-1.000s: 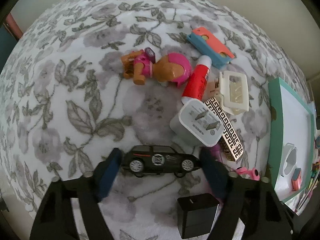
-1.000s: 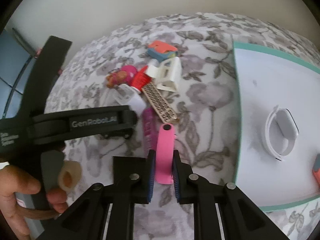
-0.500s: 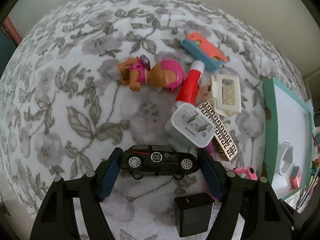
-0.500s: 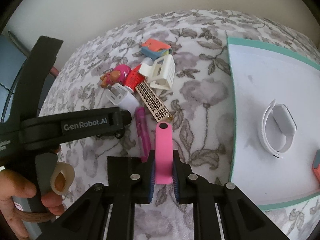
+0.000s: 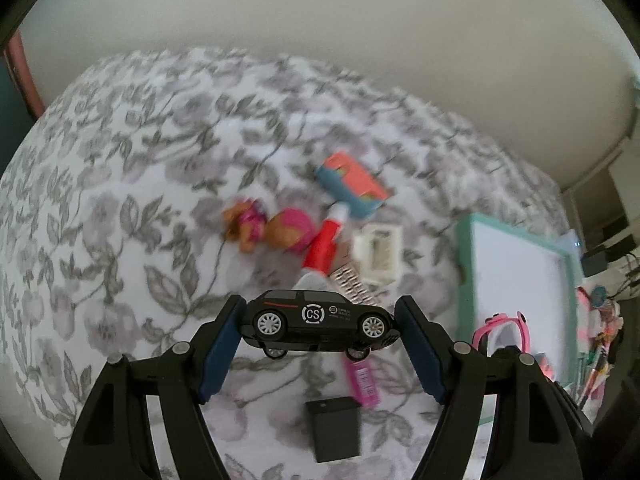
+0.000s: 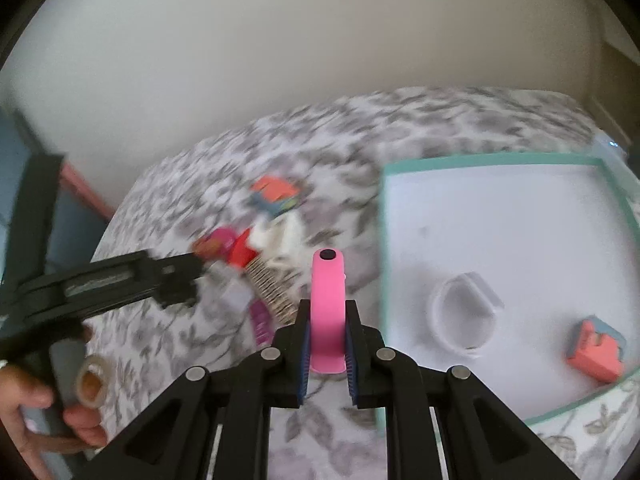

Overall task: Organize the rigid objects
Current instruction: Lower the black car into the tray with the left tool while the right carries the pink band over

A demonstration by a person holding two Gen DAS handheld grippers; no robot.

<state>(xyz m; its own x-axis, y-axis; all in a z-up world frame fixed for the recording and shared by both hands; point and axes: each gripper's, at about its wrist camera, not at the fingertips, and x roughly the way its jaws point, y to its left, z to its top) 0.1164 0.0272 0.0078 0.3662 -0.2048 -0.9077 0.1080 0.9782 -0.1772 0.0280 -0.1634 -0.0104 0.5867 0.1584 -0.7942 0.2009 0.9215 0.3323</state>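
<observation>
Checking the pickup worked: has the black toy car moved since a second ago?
Yes. The black toy car, clamped in the left claw, now hangs above the floral cloth, lifted clear of the black box.

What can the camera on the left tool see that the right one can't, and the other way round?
Only the left view shows the black toy car clamped in the left tool, and a black block on the cloth.

Only the right view shows the person's hand, the white band and an orange-blue piece inside the tray.

Both show the floral cloth, the teal-rimmed tray, the pile of small things and the pink strap, which the right tool grips.
</observation>
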